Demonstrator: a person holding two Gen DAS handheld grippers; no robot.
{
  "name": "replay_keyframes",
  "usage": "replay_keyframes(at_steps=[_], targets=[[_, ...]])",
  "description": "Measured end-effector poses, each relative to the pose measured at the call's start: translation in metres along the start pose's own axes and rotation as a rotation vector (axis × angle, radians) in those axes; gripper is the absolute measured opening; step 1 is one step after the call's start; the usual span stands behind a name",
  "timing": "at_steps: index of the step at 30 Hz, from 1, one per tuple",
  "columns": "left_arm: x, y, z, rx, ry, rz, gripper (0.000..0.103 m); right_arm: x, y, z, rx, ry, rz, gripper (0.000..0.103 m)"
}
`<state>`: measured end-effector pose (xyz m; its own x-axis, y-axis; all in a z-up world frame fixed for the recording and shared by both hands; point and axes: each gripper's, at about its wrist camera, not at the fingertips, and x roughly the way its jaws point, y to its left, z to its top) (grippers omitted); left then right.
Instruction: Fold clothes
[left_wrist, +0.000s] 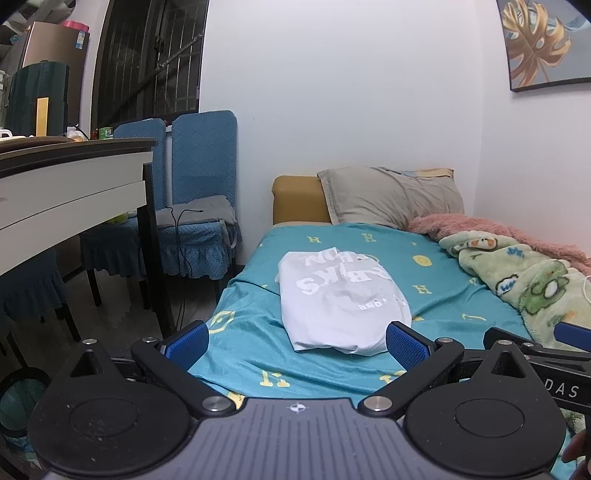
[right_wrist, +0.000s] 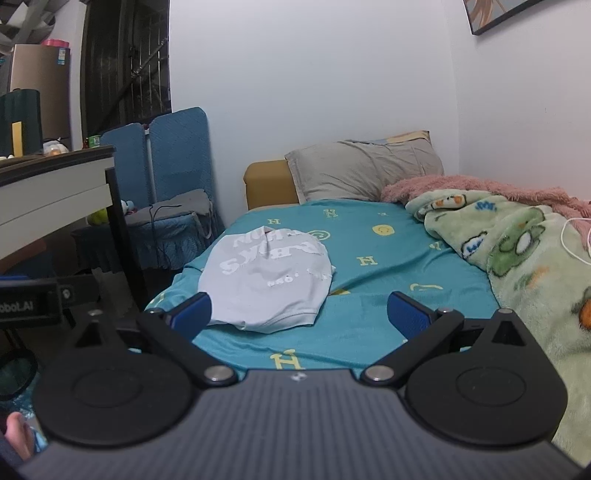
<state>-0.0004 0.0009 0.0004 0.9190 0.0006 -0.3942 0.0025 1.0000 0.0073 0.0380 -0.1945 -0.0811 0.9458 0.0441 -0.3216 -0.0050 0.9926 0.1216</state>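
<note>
A light grey T-shirt (left_wrist: 340, 299) with white lettering lies folded into a compact bundle on the teal bed sheet (left_wrist: 443, 295). It also shows in the right wrist view (right_wrist: 266, 280). My left gripper (left_wrist: 297, 341) is open and empty, held just short of the shirt's near edge, its blue pads on either side. My right gripper (right_wrist: 299, 314) is open and empty, near the shirt's near right corner, and its body shows at the right edge of the left wrist view (left_wrist: 535, 350).
A green cartoon blanket (right_wrist: 517, 258) and pink fleece (right_wrist: 480, 188) lie along the bed's right side. A grey pillow (right_wrist: 365, 170) is at the head. A white table (left_wrist: 74, 192) and blue-covered chairs (left_wrist: 199, 206) stand left of the bed.
</note>
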Motion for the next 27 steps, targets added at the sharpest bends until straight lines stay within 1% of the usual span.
replay_keyframes(at_steps=[4,5,6,8,11,14,27], targets=[[-0.003,0.005,0.001,0.000,-0.005,-0.001,0.103,0.001,-0.007,0.002,-0.003,-0.010,-0.002,0.103],[-0.003,0.006,0.001,0.000,-0.006,-0.001,0.103,0.004,-0.009,0.002,-0.006,0.001,-0.008,0.103],[-0.004,0.007,0.002,0.000,-0.007,-0.001,0.103,0.007,-0.006,0.002,-0.022,0.008,-0.015,0.103],[-0.005,0.010,0.002,0.000,-0.010,-0.002,0.103,-0.001,-0.001,-0.001,-0.038,-0.022,-0.020,0.103],[-0.007,0.016,0.004,0.004,-0.007,-0.005,0.103,-0.001,0.000,0.000,-0.031,-0.019,-0.019,0.103],[-0.004,0.001,0.000,0.016,-0.008,0.004,0.103,-0.002,-0.004,0.002,-0.016,-0.015,-0.015,0.103],[-0.004,0.001,0.000,0.024,-0.011,0.004,0.103,-0.001,-0.003,0.002,-0.010,-0.008,-0.016,0.103]])
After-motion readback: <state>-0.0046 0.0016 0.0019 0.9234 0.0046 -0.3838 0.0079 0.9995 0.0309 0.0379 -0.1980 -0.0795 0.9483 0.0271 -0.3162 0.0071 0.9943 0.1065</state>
